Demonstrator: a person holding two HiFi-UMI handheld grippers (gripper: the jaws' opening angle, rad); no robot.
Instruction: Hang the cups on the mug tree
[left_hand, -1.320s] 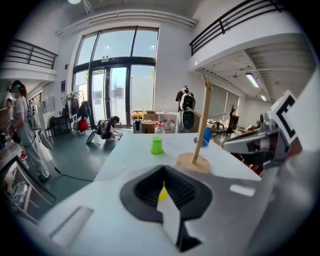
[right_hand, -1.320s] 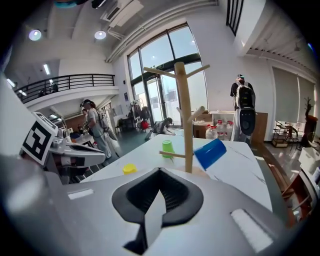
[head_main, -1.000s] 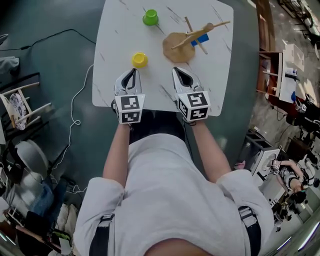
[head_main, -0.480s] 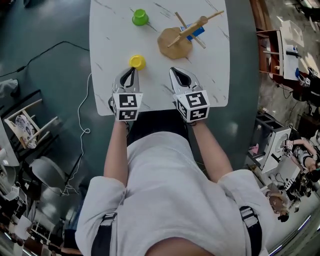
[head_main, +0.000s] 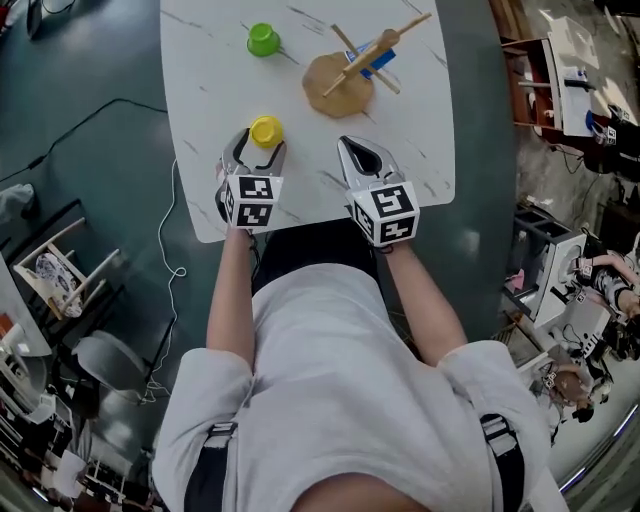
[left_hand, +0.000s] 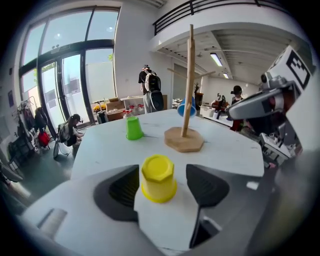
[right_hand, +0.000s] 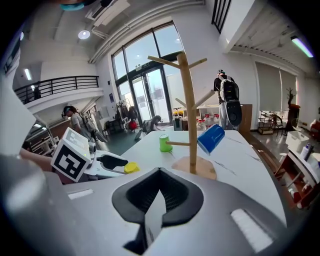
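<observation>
Open lab hall: tall glazed doors (left_hand: 75, 85), mezzanine railing (right_hand: 55, 85), cluttered benches (head_main: 565, 45), people (left_hand: 150, 90) about.

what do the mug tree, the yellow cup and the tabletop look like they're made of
Mug tree: looks like bare wood, matte; pale tan, round dowel pegs.
Yellow cup: probably plastic, smooth, slight sheen; uniform bright colour, moulded faceted bottom.
Tabletop: white with grey veins, marble look; stone or printed laminate, cannot tell.

Blue cup (right_hand: 211, 138) hangs on mug tree (right_hand: 189, 115) (right gripper (right_hand: 160, 176) closed).
</observation>
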